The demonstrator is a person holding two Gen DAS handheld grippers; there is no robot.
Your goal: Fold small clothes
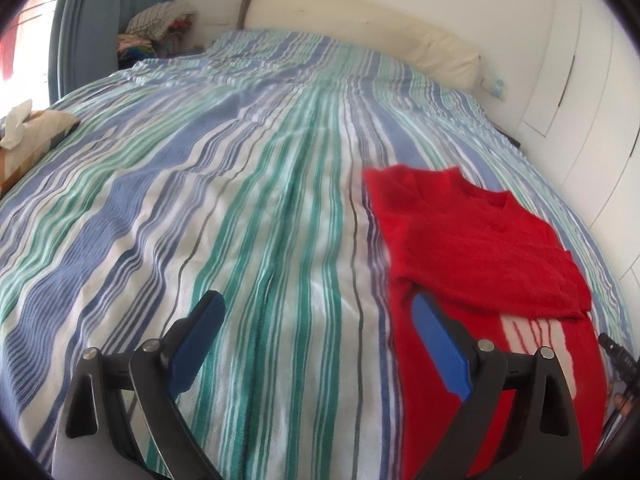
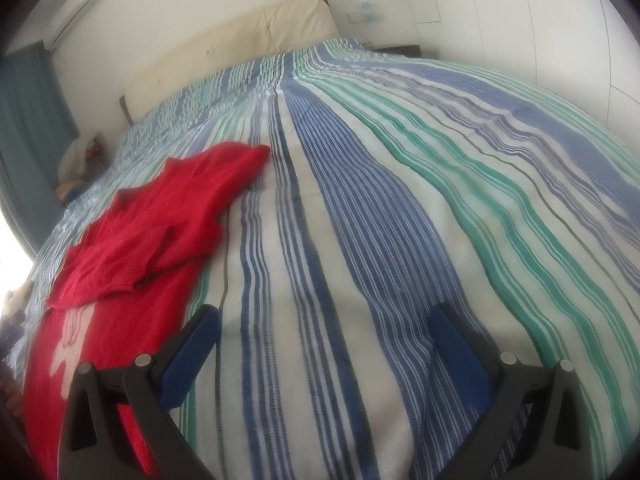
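Note:
A small red knit sweater (image 1: 476, 248) with a white pattern on its front lies on the striped bedspread (image 1: 248, 208), its sleeves folded over the body. My left gripper (image 1: 320, 308) is open and empty; its right finger hangs over the sweater's left edge. In the right wrist view the sweater (image 2: 152, 232) lies at the left. My right gripper (image 2: 324, 320) is open and empty above the bare bedspread (image 2: 400, 200), to the right of the sweater.
A cream headboard (image 1: 360, 36) stands at the far end of the bed. A pile of clothes (image 1: 160, 24) sits by the blue curtain at far left. A patterned cushion with a white cloth (image 1: 28, 132) lies at the left edge. White wardrobe doors (image 1: 592, 92) line the right.

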